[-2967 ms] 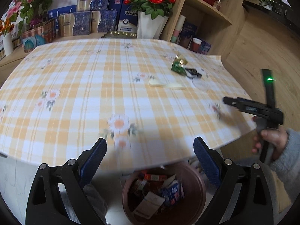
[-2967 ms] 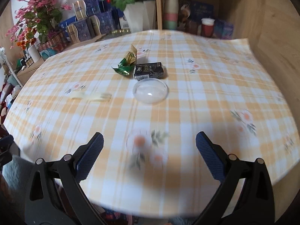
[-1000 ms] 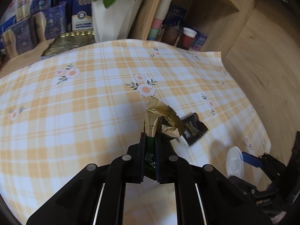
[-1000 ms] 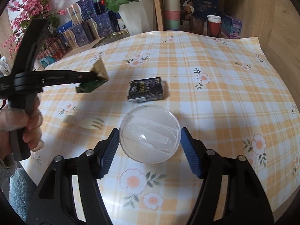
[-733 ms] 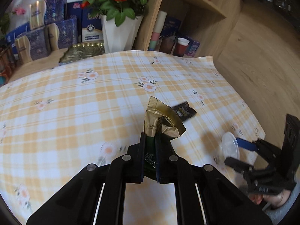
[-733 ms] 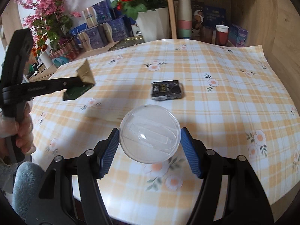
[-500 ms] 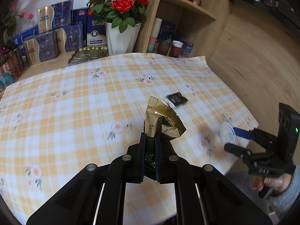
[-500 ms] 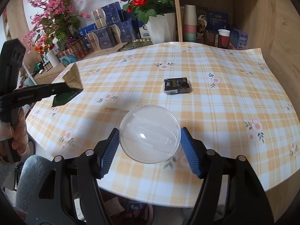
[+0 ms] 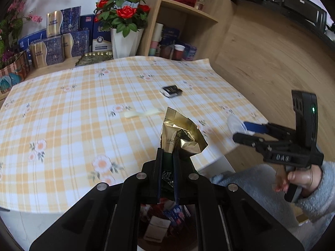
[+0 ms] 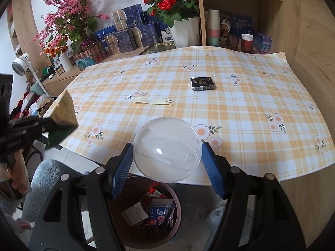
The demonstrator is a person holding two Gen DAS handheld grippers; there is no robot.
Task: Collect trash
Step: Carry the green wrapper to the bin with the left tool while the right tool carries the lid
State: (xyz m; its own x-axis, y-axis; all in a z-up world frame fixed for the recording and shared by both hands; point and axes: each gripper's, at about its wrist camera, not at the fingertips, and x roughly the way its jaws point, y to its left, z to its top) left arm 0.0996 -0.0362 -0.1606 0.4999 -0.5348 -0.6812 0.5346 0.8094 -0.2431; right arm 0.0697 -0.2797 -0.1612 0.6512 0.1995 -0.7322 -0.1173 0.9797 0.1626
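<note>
Left wrist view: the left gripper [image 9: 167, 167], jaws nearly shut, pinches a gold wrapper [image 9: 180, 133] at frame centre; the bin [image 9: 161, 226] shows below.

Right wrist view: the right gripper [image 10: 167, 163], jaws wide, clamps a clear lid [image 10: 167, 149] at centre, above the bin [image 10: 146, 209]. A fork [image 10: 156, 101] and black pack [image 10: 202, 83] lie on the table [image 10: 251, 104].

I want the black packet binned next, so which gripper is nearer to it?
Neither clearly. Left gripper and right gripper, both loaded, hover at the table's near edge; the black packet lies mid-table.

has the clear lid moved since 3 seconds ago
Yes. The clear lid lay on the tablecloth near the black packet; now the right hand-held gripper holds it past the table's near edge, above the trash bin.
</note>
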